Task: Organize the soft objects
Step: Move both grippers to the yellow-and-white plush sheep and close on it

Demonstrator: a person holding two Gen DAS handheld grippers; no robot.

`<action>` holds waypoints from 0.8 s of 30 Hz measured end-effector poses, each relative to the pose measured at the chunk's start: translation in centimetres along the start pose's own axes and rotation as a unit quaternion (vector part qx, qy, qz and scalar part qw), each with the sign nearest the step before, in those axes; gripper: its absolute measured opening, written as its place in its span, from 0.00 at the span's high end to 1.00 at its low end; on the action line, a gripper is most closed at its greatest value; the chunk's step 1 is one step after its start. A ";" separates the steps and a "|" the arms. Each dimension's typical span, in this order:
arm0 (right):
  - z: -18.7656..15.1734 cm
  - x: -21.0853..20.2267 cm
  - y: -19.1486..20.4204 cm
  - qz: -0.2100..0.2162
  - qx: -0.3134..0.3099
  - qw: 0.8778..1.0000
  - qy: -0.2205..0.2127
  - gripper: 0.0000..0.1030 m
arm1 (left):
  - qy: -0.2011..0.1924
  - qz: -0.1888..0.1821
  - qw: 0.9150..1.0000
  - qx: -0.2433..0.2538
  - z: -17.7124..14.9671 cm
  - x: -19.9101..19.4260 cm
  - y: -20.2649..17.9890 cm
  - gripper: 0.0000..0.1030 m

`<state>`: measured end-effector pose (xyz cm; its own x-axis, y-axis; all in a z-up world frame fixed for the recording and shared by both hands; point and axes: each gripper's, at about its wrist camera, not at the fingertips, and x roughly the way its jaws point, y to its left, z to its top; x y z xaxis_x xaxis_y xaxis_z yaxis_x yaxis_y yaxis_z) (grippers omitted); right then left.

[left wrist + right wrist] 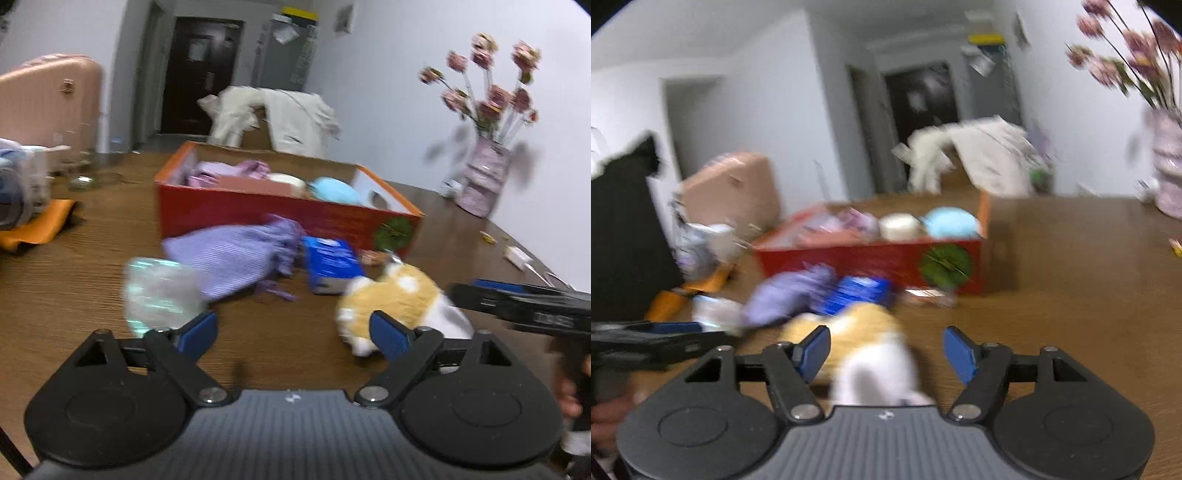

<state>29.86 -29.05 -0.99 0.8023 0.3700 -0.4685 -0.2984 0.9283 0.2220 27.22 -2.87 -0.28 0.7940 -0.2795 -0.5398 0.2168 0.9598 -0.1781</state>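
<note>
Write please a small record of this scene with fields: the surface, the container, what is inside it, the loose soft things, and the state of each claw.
surface: wooden table
container: red box, open top
inside box: light blue soft item, cream item, lilac fabric
loose on table: purple pouch, blue packet, orange and white plush toy, clear wrapped item
left claw: open, empty
right claw: open, plush toy between its fingers, not gripped

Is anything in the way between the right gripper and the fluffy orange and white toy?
No. The right gripper is open, and the plush toy lies on the table just ahead of its fingers. Between the toy and the red box lie a purple pouch and a blue packet.
</note>
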 end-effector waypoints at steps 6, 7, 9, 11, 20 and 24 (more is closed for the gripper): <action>-2.1 0.9 1.6 0.041 0.020 0.998 0.050 0.43 | -0.006 0.029 1.000 -0.009 0.0 0.4 0.2 0.27; -2.7 0.5 2.8 0.073 0.011 0.996 0.058 0.43 | -0.005 0.039 0.999 -0.018 0.0 0.3 0.9 0.27; -3.8 -0.9 4.5 0.155 0.001 0.985 0.070 0.45 | -0.002 0.053 0.998 -0.032 -0.1 0.0 1.9 0.27; -4.0 -2.1 5.4 0.171 -0.004 0.984 0.055 0.43 | -0.004 0.053 0.998 -0.037 -0.1 -0.6 2.5 0.27; -0.8 1.2 2.8 0.079 0.044 0.996 0.021 0.40 | 0.016 -0.031 0.998 -0.042 -1.6 -1.7 1.0 0.26; -1.1 3.6 3.3 0.078 0.068 0.994 0.043 0.46 | 0.030 -0.049 0.996 -0.073 -2.7 -1.0 1.5 0.39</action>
<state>31.22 -24.61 -2.90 0.7034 0.5161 -0.4888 -0.3385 0.8478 0.4082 25.24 -1.27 -2.27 0.7364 -0.3771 -0.5618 0.2033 0.9152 -0.3479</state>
